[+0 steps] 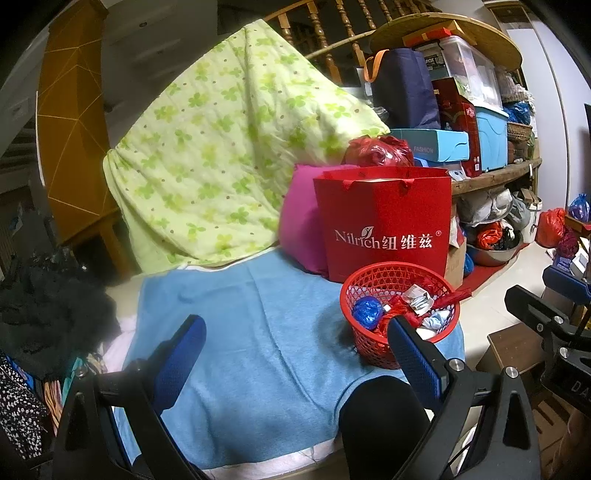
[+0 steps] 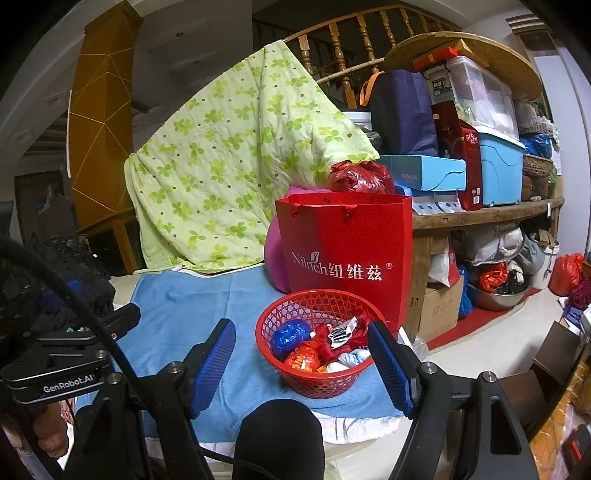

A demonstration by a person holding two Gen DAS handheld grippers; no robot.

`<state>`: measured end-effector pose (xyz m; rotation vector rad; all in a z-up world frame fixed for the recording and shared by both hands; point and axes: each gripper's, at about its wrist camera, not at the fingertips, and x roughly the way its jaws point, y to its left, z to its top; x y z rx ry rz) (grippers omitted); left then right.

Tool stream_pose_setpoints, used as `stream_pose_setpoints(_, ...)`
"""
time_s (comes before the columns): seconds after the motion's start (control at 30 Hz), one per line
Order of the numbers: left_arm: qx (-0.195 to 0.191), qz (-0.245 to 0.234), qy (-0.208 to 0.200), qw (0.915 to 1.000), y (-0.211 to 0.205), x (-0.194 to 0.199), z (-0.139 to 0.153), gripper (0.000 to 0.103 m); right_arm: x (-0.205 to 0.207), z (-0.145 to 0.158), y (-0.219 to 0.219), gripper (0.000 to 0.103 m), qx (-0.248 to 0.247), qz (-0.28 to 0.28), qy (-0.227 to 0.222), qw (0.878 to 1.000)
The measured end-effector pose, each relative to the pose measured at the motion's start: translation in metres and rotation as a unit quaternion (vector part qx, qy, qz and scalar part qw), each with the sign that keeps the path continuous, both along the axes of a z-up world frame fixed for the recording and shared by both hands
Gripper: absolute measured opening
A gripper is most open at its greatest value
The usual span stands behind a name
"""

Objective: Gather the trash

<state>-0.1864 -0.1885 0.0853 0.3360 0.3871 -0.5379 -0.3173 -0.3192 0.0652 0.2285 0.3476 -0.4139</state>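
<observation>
Trash fills the red basket (image 2: 314,354); the blue towel (image 2: 207,302) looks cleared, though edges are hidden; left gripper (image 1: 295,350) and right gripper (image 2: 303,358) gape empty.

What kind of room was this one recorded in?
Probably a lived-in home's storage corner by a staircase: wooden banister, shelf piled with boxes and bins, a quilt draped behind the red basket.

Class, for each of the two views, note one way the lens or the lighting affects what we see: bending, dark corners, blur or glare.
Left wrist view: the fisheye bows the wooden shelf and stair railing, the corners go black, and the red basket stays sharp. Right wrist view: the same bowing, a dark cable looms large at the left, and light glints off the red plastic bag.
</observation>
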Motion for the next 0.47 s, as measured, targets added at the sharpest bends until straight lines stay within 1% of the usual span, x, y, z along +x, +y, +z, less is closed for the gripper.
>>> stream_pose_setpoints(0.23,0.001,-0.007,-0.006,1.0000,0.000,0.000,0.001,0.098,0.002,-0.004,-0.002,0.077,0.000,-0.001,0.004,1.000)
stream_pose_setpoints(0.3,-0.002,-0.017,-0.007,0.9998,-0.001,0.001,0.000,0.098,0.005,-0.006,-0.005,0.077,0.002,-0.003,0.007,1.000)
stream_pose_setpoints(0.4,-0.014,-0.034,-0.008,0.9993,0.001,0.005,0.000,0.098,0.009,-0.010,-0.009,0.077,0.006,-0.010,0.010,1.000)
stream_pose_setpoints(0.47,-0.024,-0.033,-0.004,0.9991,0.004,0.014,0.000,0.098,0.015,-0.012,-0.014,0.077,0.009,-0.015,0.016,1.000)
